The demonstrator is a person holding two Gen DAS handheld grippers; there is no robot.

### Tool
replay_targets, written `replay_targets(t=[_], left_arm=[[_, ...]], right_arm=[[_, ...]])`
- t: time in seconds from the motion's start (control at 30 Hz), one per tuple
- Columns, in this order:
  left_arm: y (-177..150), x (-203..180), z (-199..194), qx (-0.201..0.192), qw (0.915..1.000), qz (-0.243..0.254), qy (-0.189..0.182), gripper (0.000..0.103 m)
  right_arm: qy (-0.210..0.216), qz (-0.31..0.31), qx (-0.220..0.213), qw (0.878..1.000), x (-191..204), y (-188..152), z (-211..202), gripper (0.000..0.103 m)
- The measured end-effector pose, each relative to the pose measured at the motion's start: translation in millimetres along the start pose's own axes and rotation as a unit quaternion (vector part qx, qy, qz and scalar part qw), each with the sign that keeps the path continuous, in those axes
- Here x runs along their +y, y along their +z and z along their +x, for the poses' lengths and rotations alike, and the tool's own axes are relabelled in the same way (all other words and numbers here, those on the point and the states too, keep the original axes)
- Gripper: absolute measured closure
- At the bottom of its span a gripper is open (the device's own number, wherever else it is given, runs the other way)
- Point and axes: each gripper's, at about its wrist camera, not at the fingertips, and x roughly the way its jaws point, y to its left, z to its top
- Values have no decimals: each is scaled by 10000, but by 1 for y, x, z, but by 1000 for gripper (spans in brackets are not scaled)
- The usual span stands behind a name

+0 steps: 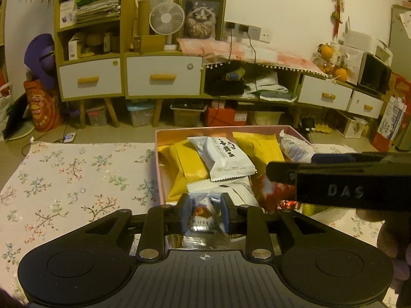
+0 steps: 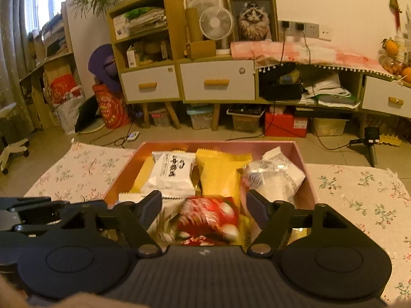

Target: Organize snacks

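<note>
Two grippers over pink box (image 2: 304,179) of snacks: left gripper (image 1: 204,211) narrow, pinching small clear packet (image 1: 203,214) at box's near edge; right gripper (image 2: 203,211) wide, empty above red packet (image 2: 208,218).

A floral cloth (image 1: 77,179) covered the work surface. Against the far wall stood a wooden shelf unit (image 1: 90,41) with white drawers (image 1: 163,77), papers stacked in its top compartment. Two white fans (image 1: 167,18) stood on the low cabinet, beside a framed cat picture (image 1: 201,16). Oranges (image 1: 326,51) sat further right. Plastic storage bins (image 2: 200,118) and a red box (image 2: 285,124) lay beneath the cabinets.
</note>
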Motion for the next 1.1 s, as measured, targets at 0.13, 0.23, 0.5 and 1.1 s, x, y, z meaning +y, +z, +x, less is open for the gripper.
replay_targets(t=[0.13,0.23,0.5,1.1], left_arm=[[0,-1,-7,-29,10000,-45,14,58],[1,-3,-14,21,10000,-33,29,52],[-8,-3,-43,291,9995,-113,110,34],[-26,-23,-129,790,9953,-82,558,3]], right_arm=[[-82,76,-75,9999,-5,3,-8,28],[-171,116,-82,9998,-7,4,-15,25],[-290,177,54,9994,-11,-6,-45,17],[-1215,74,945,9881,18,-25,-106,0]])
